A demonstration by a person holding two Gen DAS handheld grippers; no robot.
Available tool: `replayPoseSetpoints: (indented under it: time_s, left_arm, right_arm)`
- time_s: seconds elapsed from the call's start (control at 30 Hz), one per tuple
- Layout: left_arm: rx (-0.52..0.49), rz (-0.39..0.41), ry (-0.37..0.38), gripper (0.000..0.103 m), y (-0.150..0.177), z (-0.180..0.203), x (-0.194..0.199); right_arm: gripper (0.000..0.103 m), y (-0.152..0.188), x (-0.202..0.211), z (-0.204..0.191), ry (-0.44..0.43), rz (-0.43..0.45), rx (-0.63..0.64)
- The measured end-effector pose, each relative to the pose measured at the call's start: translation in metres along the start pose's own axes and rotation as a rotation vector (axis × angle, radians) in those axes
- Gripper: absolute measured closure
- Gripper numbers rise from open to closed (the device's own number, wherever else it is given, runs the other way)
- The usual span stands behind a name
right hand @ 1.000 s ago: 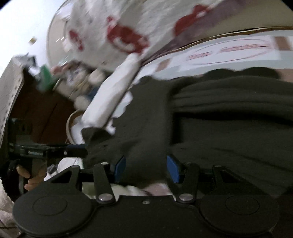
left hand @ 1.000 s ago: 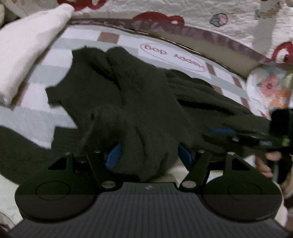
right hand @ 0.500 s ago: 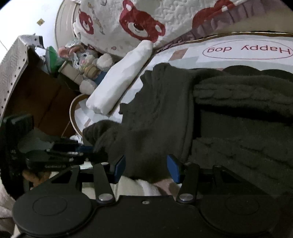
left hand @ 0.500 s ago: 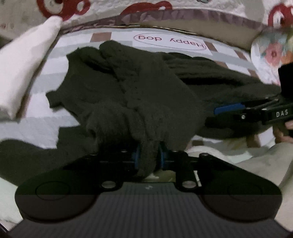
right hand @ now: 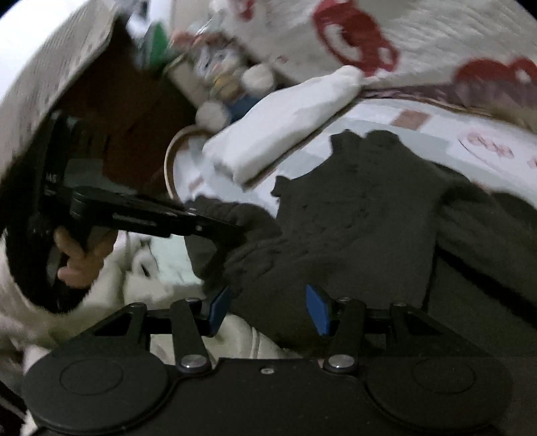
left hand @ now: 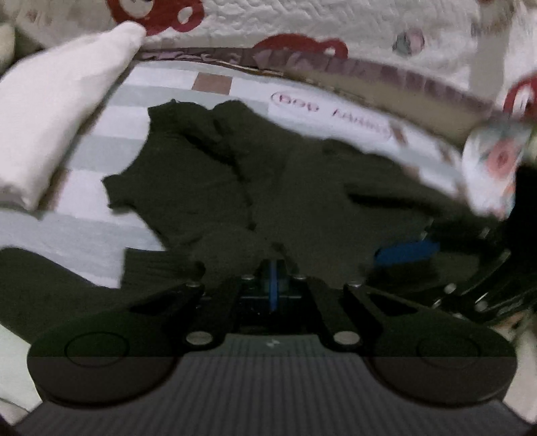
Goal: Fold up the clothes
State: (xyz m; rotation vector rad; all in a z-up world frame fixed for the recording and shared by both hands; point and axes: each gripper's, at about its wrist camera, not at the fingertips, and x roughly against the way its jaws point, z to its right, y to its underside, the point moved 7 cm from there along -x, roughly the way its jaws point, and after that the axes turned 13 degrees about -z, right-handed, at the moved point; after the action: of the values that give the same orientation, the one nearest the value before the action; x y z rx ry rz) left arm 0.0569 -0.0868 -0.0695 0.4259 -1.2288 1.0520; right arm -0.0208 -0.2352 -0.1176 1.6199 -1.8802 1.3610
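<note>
A dark knitted sweater [left hand: 268,187] lies crumpled on a checked bed sheet [left hand: 100,147]. My left gripper [left hand: 273,285] is shut on the sweater's near edge; in the right wrist view it [right hand: 235,231] pinches a bunched fold at the left. My right gripper [right hand: 266,308] is open, its blue pads either side of the sweater [right hand: 352,234] edge. It also shows at the right of the left wrist view [left hand: 406,251].
A folded white cloth [left hand: 57,124] lies at the left of the bed, also in the right wrist view [right hand: 285,124]. A quilt with red bears [left hand: 335,26] lines the back. Plush toys [right hand: 228,84] and a brown cabinet [right hand: 134,110] stand beyond the bed's left end.
My left gripper closed on the sweater's edge and now holds it. My right gripper stayed open around the edge. Both views shifted and are blurred.
</note>
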Motion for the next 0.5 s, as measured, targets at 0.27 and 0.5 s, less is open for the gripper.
replayPoseSetpoints:
  time_s: [0.27,0.5]
  left_arm:
    - [0.092,-0.019,-0.031,0.103,0.007,-0.034,-0.029]
    - [0.163,-0.016,0.002,0.103,0.009,-0.047,-0.040]
  right_arm:
    - [0.031,-0.034,-0.043,-0.016,-0.021,-0.116,-0.005]
    - [0.084,-0.024,-0.070,-0.002,0.127,-0.112,0.037]
